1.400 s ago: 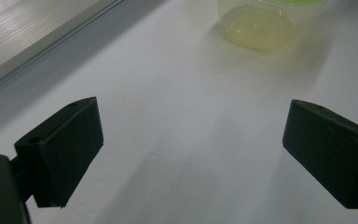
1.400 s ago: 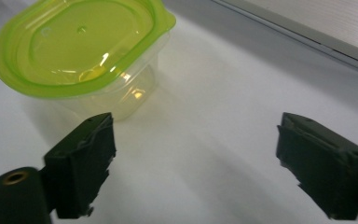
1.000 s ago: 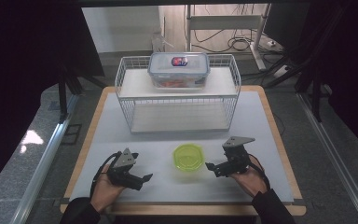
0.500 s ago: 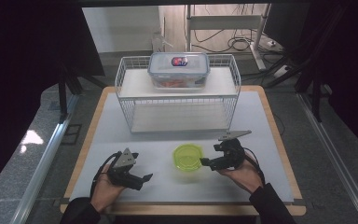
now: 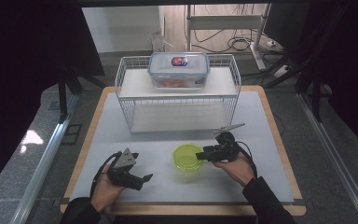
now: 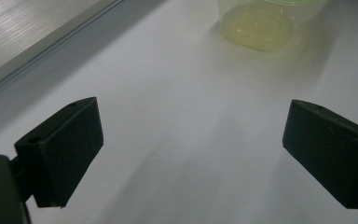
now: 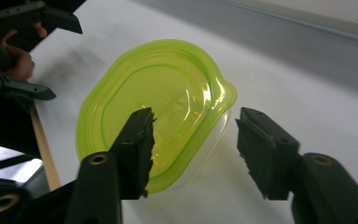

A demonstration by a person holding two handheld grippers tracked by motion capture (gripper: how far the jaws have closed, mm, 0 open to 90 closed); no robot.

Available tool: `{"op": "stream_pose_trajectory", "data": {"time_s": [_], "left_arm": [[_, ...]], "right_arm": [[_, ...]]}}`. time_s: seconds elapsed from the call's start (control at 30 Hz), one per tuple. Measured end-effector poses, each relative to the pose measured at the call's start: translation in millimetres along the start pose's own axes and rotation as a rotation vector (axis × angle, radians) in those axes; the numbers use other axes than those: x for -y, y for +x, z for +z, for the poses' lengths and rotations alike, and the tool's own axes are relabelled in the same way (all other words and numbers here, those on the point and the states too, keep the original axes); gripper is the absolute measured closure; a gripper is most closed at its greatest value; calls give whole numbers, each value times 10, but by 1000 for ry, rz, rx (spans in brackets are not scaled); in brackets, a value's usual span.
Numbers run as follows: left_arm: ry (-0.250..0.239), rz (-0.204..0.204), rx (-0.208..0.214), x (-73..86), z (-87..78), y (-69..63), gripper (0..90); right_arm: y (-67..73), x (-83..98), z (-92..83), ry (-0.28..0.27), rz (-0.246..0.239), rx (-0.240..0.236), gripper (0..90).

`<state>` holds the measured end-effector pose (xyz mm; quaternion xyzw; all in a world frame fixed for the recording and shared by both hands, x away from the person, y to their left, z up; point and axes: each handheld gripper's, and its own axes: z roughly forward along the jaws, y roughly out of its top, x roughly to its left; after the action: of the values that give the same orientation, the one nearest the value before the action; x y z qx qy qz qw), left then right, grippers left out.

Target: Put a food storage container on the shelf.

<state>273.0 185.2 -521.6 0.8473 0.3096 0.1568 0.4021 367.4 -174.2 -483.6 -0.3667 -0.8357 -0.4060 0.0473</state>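
while the round lime-green translucent plastic container with its green lid sits on the white table mat near the front, between the two hands, the work looks to be at its opening step: getting a hold on that container. the right gripper reaches in from the right, just at the container's right edge. in the right gripper view the jaws have just been closing, with the lid's rim between them; one jaw lies over the lid, the other stands off the outer side, so the pads do not yet press and the claw is partly apart. the left gripper rests low on the mat at the near left, well apart from the container, its jaws wide apart with nothing between them, as the left gripper view confirms.

what is left, by my judgement, is the grip itself and whatever follows, perhaps lifting the lid or carrying the container toward the white wire shelf rack at the far side. on that rack's upper level stands a clear rectangular lidded food box, bearing a red and blue label too small to read.
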Motion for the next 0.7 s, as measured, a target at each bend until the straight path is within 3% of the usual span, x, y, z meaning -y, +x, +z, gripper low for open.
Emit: {"op": "stream_pose_trajectory", "data": {"time_s": [0.2, 0.3, 0.4, 0.43, 0.5, 0.63, 0.7], "left_arm": [[2, 2, 1, 0, 2, -1, 51], [2, 1, 1, 0, 3, -1, 51], [3, 2, 1, 0, 5, -1, 51], [3, 2, 1, -1, 4, -2, 51], [2, 3, 1, -1, 3, -3, 51], [3, 4, 0, -1, 5, -3, 51], [2, 3, 1, -2, 5, -3, 51]], "right_arm": [[-91, -9, 76, 16, 81, -84, 580], [-149, -7, 65, 4, 144, -137, 665], [-165, 0, 61, 3, 168, -149, 695], [-166, 6, 48, 18, 171, -125, 730], [-165, 10, 41, 21, 173, -125, 735], [-158, 20, 41, 14, 200, -157, 805], [-143, 20, 44, 10, 196, -151, 808]]}}
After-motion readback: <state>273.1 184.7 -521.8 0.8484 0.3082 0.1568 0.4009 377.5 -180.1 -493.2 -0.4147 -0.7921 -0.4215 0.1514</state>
